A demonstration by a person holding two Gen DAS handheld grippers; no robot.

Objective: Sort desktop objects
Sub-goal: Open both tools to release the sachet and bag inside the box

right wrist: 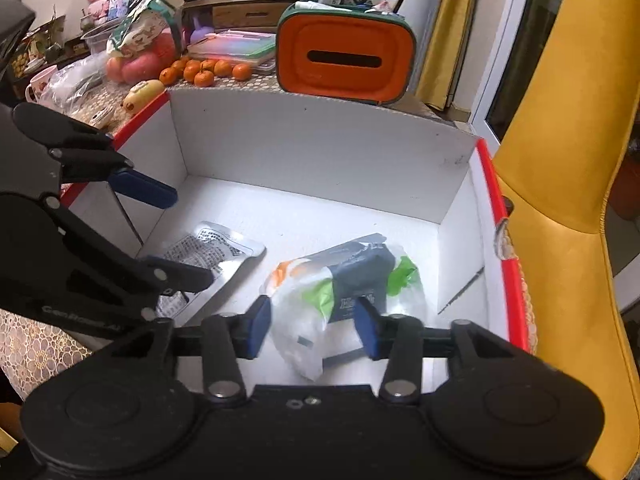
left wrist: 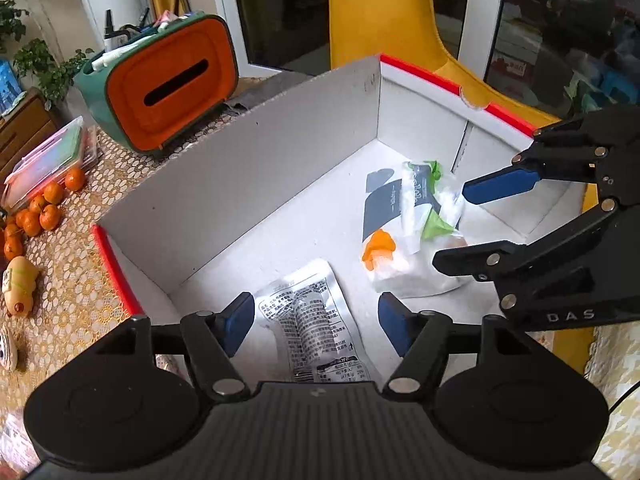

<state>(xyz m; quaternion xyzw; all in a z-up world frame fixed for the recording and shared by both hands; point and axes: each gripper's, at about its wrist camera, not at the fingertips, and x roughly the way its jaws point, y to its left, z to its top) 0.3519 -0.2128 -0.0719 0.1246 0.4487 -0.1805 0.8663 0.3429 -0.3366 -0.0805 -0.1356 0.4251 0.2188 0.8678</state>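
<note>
1. A release step is judged to be in hand: both packets are lying on the floor of the white cardboard box with red-edged rim (left wrist: 420, 76), which is standing on the lace-covered desk (left wrist: 76, 280)
2. The left claw (left wrist: 316, 324) is being held open over the silver foil pouch with black print (left wrist: 316, 320), its blue pads clear of the pouch on either side
3. The right claw (right wrist: 312, 330) is being held open astride the clear plastic bag of white, green and orange packets (right wrist: 344, 292), with no squeeze seen
4. The pouch's long axis is running from the near wall towards the box middle; the bag is lying slantwise towards the far right corner
5. Next, both claws are judged to need lifting straight out, so that neither packet is dragged along
</note>
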